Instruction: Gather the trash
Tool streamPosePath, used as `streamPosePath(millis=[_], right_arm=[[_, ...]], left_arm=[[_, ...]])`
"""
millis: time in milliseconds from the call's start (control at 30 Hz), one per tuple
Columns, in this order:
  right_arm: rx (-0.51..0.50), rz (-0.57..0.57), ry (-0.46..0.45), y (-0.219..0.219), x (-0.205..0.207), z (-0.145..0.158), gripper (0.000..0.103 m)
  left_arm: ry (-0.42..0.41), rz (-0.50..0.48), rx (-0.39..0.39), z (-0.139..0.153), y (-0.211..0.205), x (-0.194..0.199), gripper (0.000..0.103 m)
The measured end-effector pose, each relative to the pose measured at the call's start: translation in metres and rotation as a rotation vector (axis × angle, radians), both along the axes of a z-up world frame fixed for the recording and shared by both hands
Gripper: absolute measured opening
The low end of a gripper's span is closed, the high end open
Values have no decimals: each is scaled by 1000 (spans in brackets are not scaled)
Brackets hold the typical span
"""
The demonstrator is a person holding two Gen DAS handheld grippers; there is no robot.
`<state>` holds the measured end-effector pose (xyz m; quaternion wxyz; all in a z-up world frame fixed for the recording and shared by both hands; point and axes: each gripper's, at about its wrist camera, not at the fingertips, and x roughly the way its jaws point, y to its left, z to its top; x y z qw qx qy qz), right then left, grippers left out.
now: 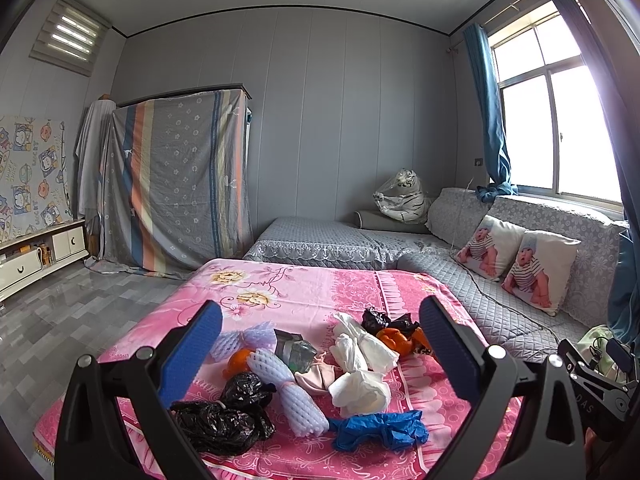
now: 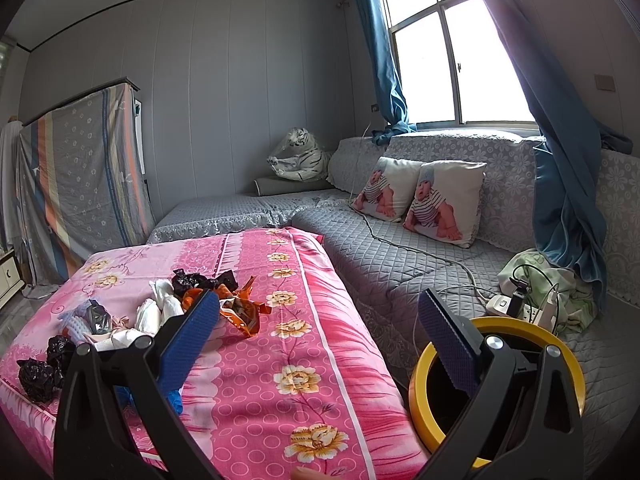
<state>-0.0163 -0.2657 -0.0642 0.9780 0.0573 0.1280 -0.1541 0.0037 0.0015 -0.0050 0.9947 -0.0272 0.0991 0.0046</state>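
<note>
Trash lies heaped on a pink flowered cloth (image 1: pixel 304 280): black plastic bags (image 1: pixel 228 412), white foam nets (image 1: pixel 298 396), crumpled white tissues (image 1: pixel 360 388), a blue glove (image 1: pixel 380 428), a crushed grey wrapper (image 1: pixel 296 350) and orange wrappers (image 1: pixel 400 338). My left gripper (image 1: pixel 320 344) hovers open just above and before this heap, nothing between its fingers. My right gripper (image 2: pixel 320 332) is open too, off to the heap's right, with the orange wrappers (image 2: pixel 240 312) by its left finger. A yellow-rimmed bin (image 2: pixel 516 326) stands right of the table, behind the right finger.
A grey quilted sofa (image 2: pixel 400 256) runs along the right, with two baby-print pillows (image 2: pixel 444 204) and a power strip with cables (image 2: pixel 520 304). A plush tiger (image 1: pixel 400 196) sits in the corner. A draped wardrobe (image 1: pixel 180 176) and grey tiled floor (image 1: pixel 80 312) lie left.
</note>
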Motion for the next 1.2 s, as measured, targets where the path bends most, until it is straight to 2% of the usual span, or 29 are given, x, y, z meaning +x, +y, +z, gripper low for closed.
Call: streamPosePath(millis=[467,667,767,900,1000,1200], right_arm=[[-1,3,2,2,0,-1,95],[-3,1,2,2,1,-1,95],[4,10,9,2,2,-1,95],[-5,36,11,2,8,3,95],[-6,61,-3,1,14,8,95],[-37,152,10,6,43,15,95]], left_arm=[[-4,-6,4,-1,1,-4,95],[34,-26,-4,-4,3,0,95],[89,-54,-25,-8,7,9,95],[232,-100,-126,-19,27,33,95],[330,-100,-209,-33,50,50,95],[451,-89,-445,-64,114,66,95]])
